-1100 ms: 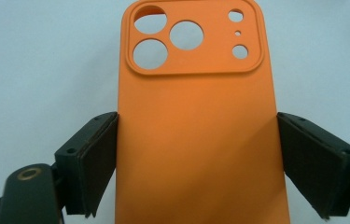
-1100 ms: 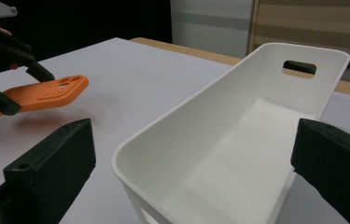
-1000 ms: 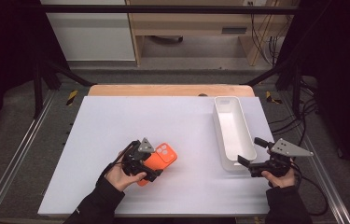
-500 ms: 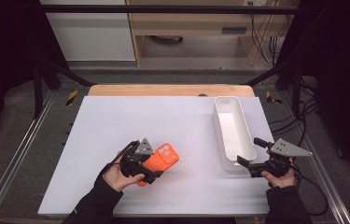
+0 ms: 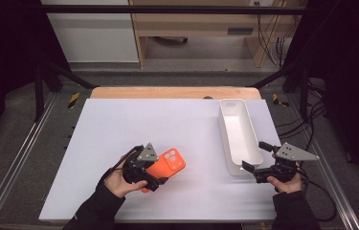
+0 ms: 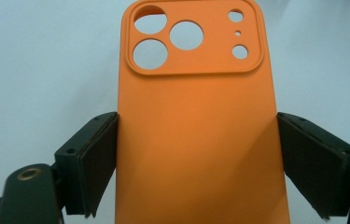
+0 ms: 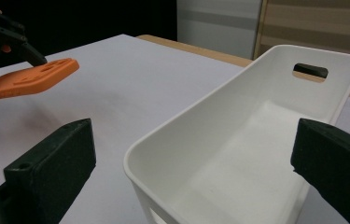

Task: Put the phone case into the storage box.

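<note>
Nothing has moved noticeably since the earlier frames: from above, your left gripper [image 5: 154,178] clamps the orange phone case [image 5: 170,162] near-left on the table [image 5: 119,124]. Your left gripper view shows both jaws pressing the case's sides. In your right gripper view the jaws gape wide around the white bin's [image 7: 275,154] near end; grasping it looks like your next move.

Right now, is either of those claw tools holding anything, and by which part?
The left gripper holds the orange phone case by its long side edges, at the end away from its camera holes. The right gripper holds nothing.

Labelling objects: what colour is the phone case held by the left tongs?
Orange, clearest in the left gripper view: phone case between the left tongs.
</note>
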